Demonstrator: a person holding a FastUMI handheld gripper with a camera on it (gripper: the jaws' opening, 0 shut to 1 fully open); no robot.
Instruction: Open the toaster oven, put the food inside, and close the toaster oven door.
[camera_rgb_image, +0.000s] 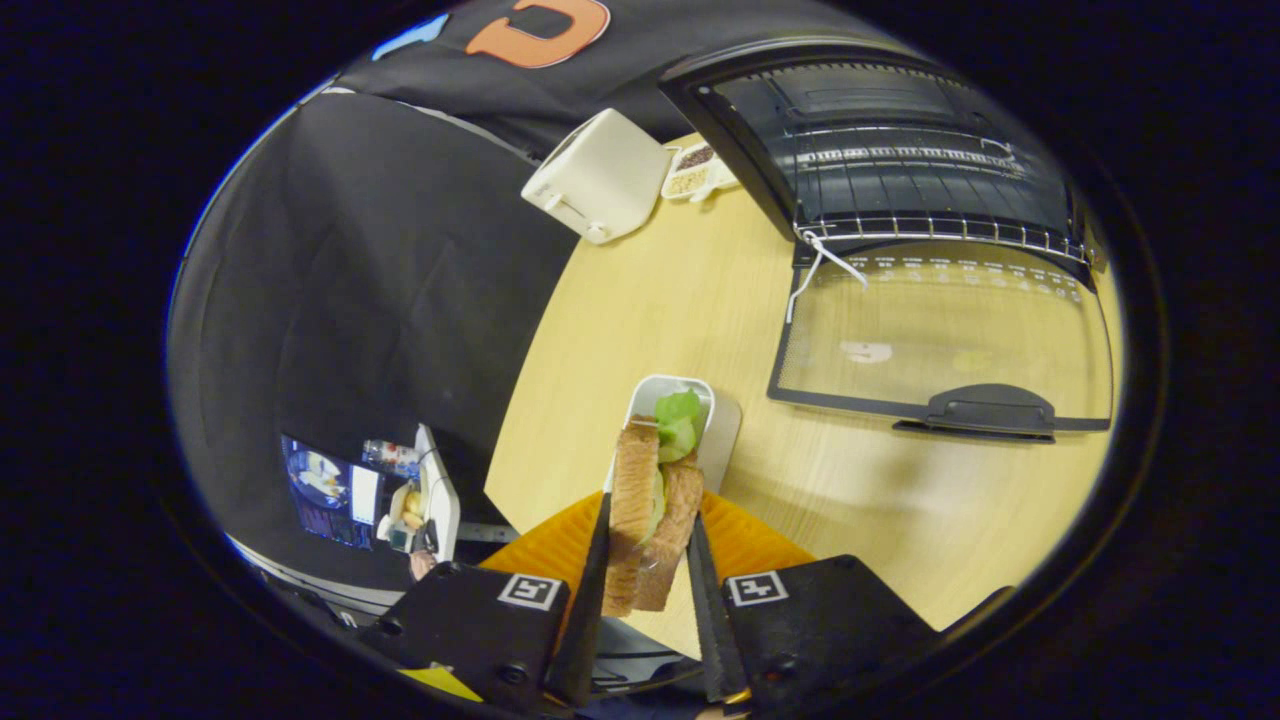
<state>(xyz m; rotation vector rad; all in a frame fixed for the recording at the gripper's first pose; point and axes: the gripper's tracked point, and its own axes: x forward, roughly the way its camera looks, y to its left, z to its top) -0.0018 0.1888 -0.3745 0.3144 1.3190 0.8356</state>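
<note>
Found no word, brand or number clear enough to read. Noted square black-and-white coded patterns, not letters, as a left marker (529, 590) and a right marker (757, 588), one on each block of the tongs (650, 512), just behind the fingers clamped on either side of the sandwich (636, 490). Made out a row of small white marks (980, 272) along the hinge edge of the toaster oven door (1000, 340) glass, possibly printed settings, too small to tell, plus a pale patch (866, 351) lower on the same glass, without legible writing.
</note>
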